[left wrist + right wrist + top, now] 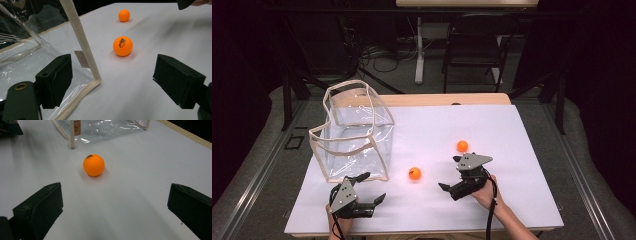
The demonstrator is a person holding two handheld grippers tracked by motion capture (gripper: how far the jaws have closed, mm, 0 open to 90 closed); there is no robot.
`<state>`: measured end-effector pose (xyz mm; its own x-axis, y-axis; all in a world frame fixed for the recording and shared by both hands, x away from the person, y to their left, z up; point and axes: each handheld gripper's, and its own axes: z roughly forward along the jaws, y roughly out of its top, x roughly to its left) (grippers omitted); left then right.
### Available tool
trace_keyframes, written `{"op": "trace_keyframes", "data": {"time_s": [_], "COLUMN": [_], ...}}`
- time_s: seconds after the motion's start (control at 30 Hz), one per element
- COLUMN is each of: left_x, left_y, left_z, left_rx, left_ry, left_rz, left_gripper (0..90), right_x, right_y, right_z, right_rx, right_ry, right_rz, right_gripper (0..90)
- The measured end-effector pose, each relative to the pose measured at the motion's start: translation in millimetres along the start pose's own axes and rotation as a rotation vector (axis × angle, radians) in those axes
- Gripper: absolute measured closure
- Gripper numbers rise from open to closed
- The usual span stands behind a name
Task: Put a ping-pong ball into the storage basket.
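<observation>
- The right tool (pixel 451 172) is seen with its jaws spread wide and nothing between them, aimed left at the nearer small orange table-tennis ball (pixel 414 173), which lies on the white bench (pixel 512 200) just right of the clear plastic tote bag with cream fabric trim (pixel 354 131).
- In the right gripper view that ball (pixel 93 165) sits ahead of the jaws, a little left of centre; the approach is best shifted until the ball is centred between them.
- The jaws should be kept low over the bench and closed slowly across the ball's widest part, since a smooth round ball is likely to squirt away from an off-centre pinch.
- The left tool (pixel 373 187) is also held spread and empty, just beside the bag's near right corner; it could steady the trim (pixel 82 42) so the bag mouth is kept up.
- The second orange ball (pixel 462 146) lies farther off, well apart, and should not be nudged.
</observation>
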<state>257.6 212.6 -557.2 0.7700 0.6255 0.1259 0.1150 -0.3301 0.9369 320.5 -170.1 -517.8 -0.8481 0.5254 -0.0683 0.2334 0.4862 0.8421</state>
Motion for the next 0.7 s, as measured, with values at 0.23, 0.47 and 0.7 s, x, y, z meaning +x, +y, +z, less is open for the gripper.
{"op": "trace_keyframes", "data": {"time_s": [0.23, 0.47, 0.7], "left_x": [2.2, 1.2, 1.5], "left_y": [-1.1, -0.7, -0.6], "left_z": [-0.2, 0.8, 0.3], "left_rx": [-0.004, 0.005, 0.002], "left_ry": [0.000, -0.011, -0.011], "left_rz": [-0.009, 0.002, 0.004], "left_gripper": [15.6, 15.7, 15.7], "right_x": [1.7, 5.1, 4.2], "right_y": [7.0, 12.5, 11.5], "right_z": [15.5, 28.9, 34.7], "right_rx": [0.013, 0.031, 0.047], "right_ry": [0.030, 0.058, 0.065], "right_rz": [-0.006, -0.019, -0.007], "right_gripper": [0.0, 0.0, 0.0]}}
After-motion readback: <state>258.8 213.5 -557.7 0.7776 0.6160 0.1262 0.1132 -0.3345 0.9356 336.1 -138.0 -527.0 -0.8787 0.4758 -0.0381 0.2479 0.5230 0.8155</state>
